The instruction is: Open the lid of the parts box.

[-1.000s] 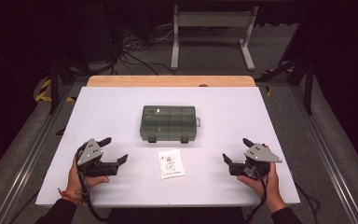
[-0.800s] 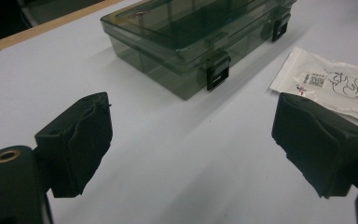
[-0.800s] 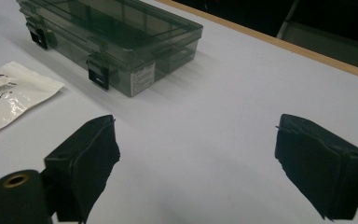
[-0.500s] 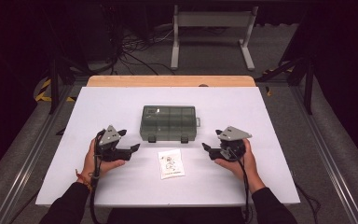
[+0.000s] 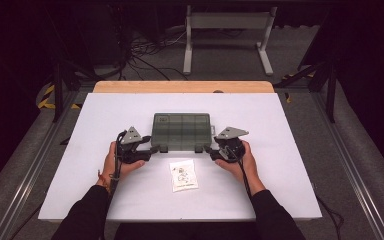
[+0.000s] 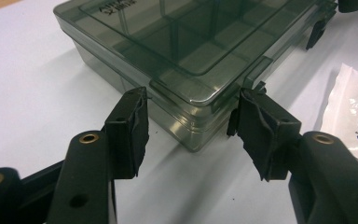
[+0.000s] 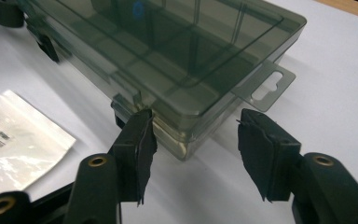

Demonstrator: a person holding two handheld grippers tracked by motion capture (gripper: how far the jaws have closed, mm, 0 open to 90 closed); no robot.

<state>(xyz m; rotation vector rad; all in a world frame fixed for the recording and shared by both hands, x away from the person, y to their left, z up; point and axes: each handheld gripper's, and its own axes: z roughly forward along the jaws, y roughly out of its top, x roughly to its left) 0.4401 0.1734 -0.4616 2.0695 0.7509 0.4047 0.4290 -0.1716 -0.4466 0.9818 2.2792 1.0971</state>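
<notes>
Landmark: the smoky transparent compartment box (image 5: 181, 131), lid shut, sits mid-table on the white table cover (image 5: 290, 165); I place everything else from it.
Left gripper (image 5: 152, 149): at the box's near left corner. In the left gripper view its jaws straddle that corner (image 6: 193, 123), half-wide and just closing in; one pad looks to brush the side wall, the other stands by the front latch (image 6: 256, 74). I judge nothing gripped yet.
Right gripper (image 5: 209, 150): at the near right corner. Its jaws have just been closing too, half-wide, with the corner (image 7: 186, 135) between them; the pad on the hang-tab (image 7: 265, 86) side stands clear of the wall.
Parts bag (image 5: 183, 175): flat on the table just in front of the box, between my hands, apart from it.
Step in hand: I take it as bracing the box at both near corners before working the latches.
How to do it well: I would close both sides evenly so the box does not swivel, keep the pads low on the base rather than on the lid, and stay off the bag.
</notes>
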